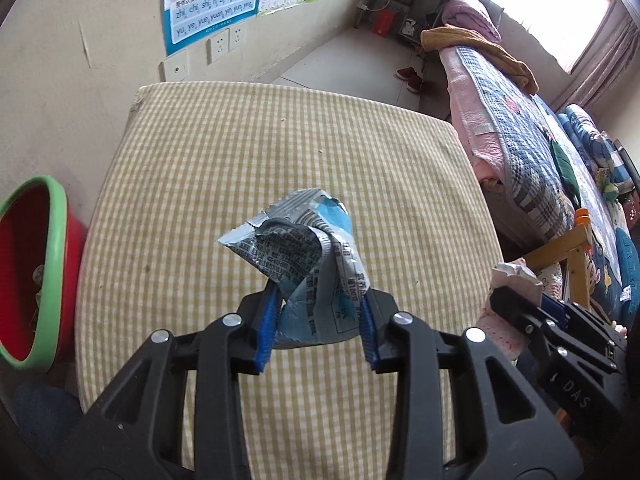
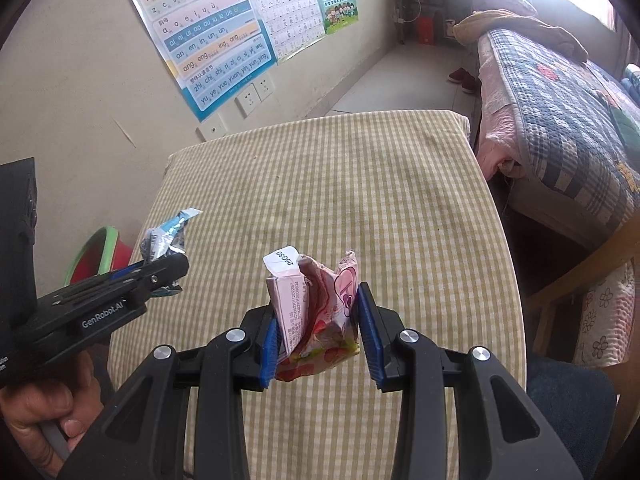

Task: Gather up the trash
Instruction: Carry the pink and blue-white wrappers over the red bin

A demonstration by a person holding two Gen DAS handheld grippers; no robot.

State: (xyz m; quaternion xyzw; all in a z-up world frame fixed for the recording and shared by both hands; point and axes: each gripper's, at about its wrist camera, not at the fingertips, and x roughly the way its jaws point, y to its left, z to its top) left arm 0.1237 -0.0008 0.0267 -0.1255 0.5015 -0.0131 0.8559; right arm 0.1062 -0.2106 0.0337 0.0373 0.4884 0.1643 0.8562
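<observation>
My left gripper is shut on a crumpled blue and silver wrapper, held in the air above the yellow checked table. The right wrist view shows that gripper from the side at the left, with the wrapper sticking out of its tip. My right gripper is shut on a squashed pink drink carton, also lifted off the cloth. The left wrist view catches it at the right edge with the carton. A red basin with a green rim sits on the floor left of the table.
The wall with posters and sockets runs along the table's far left side. A bed with a patchwork quilt stands to the right, and a wooden chair is beside it. A person's hand grips the left tool's handle.
</observation>
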